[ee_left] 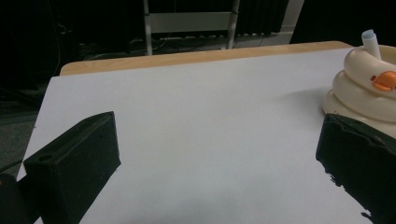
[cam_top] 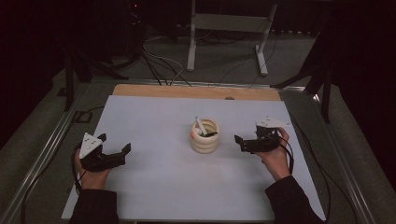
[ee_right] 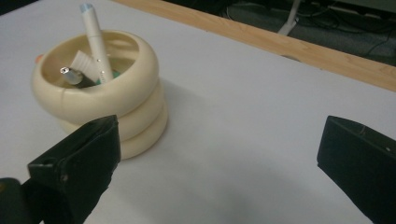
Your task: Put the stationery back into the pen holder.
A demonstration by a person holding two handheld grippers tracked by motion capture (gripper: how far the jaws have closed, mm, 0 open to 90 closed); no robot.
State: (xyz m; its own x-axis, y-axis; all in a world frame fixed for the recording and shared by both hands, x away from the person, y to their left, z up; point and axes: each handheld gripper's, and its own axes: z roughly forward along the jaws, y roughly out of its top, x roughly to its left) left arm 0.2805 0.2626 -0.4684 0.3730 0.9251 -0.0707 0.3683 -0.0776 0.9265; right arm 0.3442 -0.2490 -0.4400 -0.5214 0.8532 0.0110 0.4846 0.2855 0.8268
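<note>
1. Nearest the high camera, two dark-sleeved forearms come in from the bottom edge, each hand holding a hand-held gripper low over the white worktop.
2. Left hand-held gripper: its jaws stand wide apart with nothing between them, over bare worktop at the left, well apart from the holder.
3. Right hand-held gripper: its jaws are likewise spread wide and hold nothing; it points toward the holder from the right, near it but not touching.
4. Cream ringed holder stands upright near the middle of the worktop, between the two grippers. It looks like three stacked rings, with an orange spot on its side in the left gripper view.
5. White pen with a pale blue tip leans tilted inside the holder, rising above its rim.
6. Dark pen-like item with a metal end lies lower inside the holder, beside the white pen.
7. Wooden strip runs along the far edge of the worktop.
</note>
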